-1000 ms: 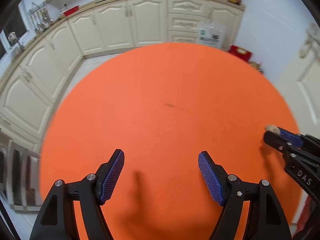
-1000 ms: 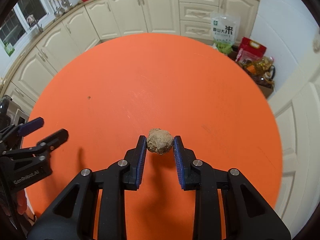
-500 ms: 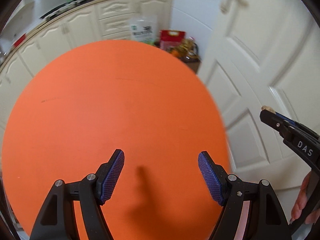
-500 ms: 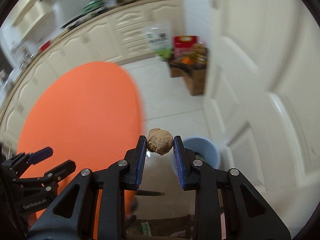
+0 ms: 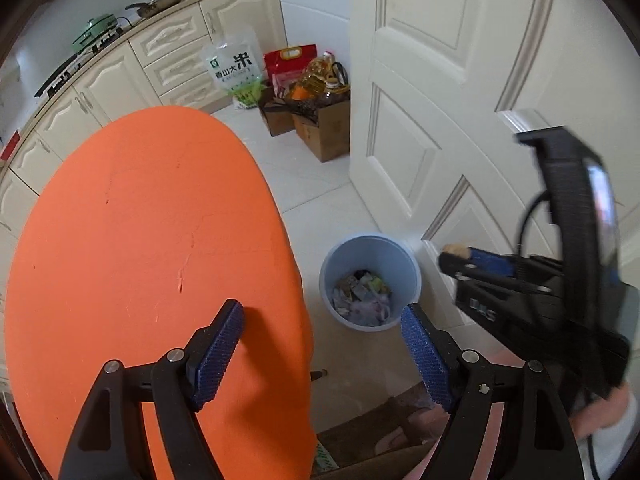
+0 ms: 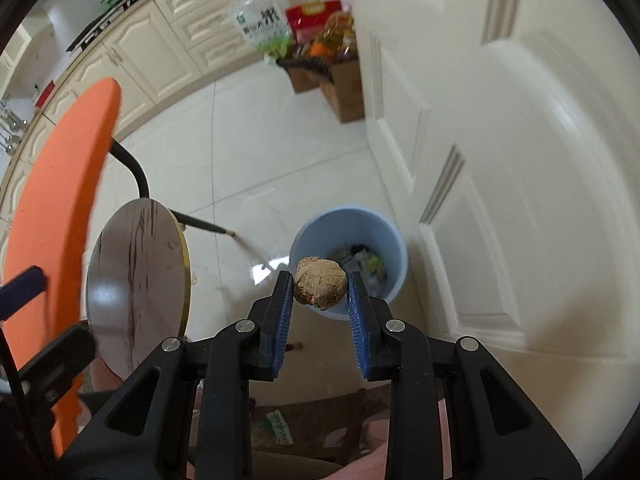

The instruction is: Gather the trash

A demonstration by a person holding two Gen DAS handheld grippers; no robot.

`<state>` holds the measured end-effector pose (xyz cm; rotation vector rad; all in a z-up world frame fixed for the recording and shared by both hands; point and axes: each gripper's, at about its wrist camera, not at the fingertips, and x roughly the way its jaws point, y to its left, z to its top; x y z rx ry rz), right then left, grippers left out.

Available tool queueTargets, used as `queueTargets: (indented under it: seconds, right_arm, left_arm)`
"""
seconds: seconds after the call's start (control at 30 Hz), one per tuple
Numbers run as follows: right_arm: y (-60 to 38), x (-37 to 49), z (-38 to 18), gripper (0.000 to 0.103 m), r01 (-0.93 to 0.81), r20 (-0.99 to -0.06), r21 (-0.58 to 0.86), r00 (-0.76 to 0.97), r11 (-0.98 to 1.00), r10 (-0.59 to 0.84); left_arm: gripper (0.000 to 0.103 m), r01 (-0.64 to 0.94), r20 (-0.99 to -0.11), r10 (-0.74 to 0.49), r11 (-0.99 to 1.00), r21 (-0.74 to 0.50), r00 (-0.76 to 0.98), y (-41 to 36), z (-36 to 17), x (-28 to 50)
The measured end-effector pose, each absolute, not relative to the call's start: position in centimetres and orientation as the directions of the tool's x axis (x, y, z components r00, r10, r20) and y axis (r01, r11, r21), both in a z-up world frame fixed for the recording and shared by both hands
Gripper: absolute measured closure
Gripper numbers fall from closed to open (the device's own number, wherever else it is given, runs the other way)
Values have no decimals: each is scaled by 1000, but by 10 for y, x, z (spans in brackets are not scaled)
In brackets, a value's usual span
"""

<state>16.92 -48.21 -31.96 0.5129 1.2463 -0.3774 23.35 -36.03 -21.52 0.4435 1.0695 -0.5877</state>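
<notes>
A crumpled brown paper ball (image 6: 319,285) sits pinched between the blue pads of my right gripper (image 6: 320,280), which is shut on it. Below and just beyond it on the floor stands a light blue trash bin (image 6: 348,220) with several scraps inside. The left wrist view shows the same bin (image 5: 412,276) by the white door, with the right gripper (image 5: 450,256) hovering to its right. My left gripper (image 5: 320,312) is over the edge of the orange table (image 5: 140,240); its jaws are opening and nothing is between them.
A white panelled door (image 5: 440,80) rises right behind the bin. Cardboard boxes (image 5: 320,128) with bottles and bags stand by the cream cabinets. A small round wood-topped stool (image 6: 136,280) stands between the orange table (image 6: 68,160) and the bin. A person's hand shows at lower right.
Both grippers swung from above the orange table to its right edge and the floor beyond. The bin has come into view under the right gripper, which still holds the ball.
</notes>
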Motion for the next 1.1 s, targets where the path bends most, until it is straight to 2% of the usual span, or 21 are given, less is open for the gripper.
queueTargets:
  seconds: [0.23, 0.3, 0.37, 0.6, 0.8, 0.87, 1.03, 1.1]
  right_arm:
    - [-498, 178, -347, 76, 553, -970, 166, 242, 816, 34]
    - [-500, 181, -351, 72, 561, -973, 158, 231, 813, 30]
    - [-501, 181, -353, 55, 562, -972, 161, 233, 811, 32]
    - [-500, 179, -353, 55, 570, -974, 161, 225, 805, 36]
    - [-486, 170, -319, 54, 569, -969, 137, 248, 811, -10]
    - [-477, 166, -302, 47, 563, -961, 128, 273, 817, -37]
    - [-444, 157, -258, 40, 536, -938, 111, 336, 837, -90]
    - [-426, 154, -237, 33, 517, -923, 103, 368, 850, -112]
  left_arm:
    - [26, 602, -906, -191, 794, 84, 379, -391, -230, 249]
    - [26, 600, -906, -184, 795, 92, 382, -396, -233, 253]
    - [26, 601, -907, -192, 796, 80, 376, -399, -235, 254]
    - [26, 606, -908, -199, 792, 73, 369, -393, -234, 259]
    - [26, 597, -900, -229, 801, 42, 371, -368, -212, 249]
    - [26, 585, -891, -232, 810, 45, 390, -360, -205, 245]
    - [26, 555, -875, -243, 831, 34, 418, -331, -195, 233]
    - [26, 541, -871, -247, 841, 26, 425, -317, -191, 228]
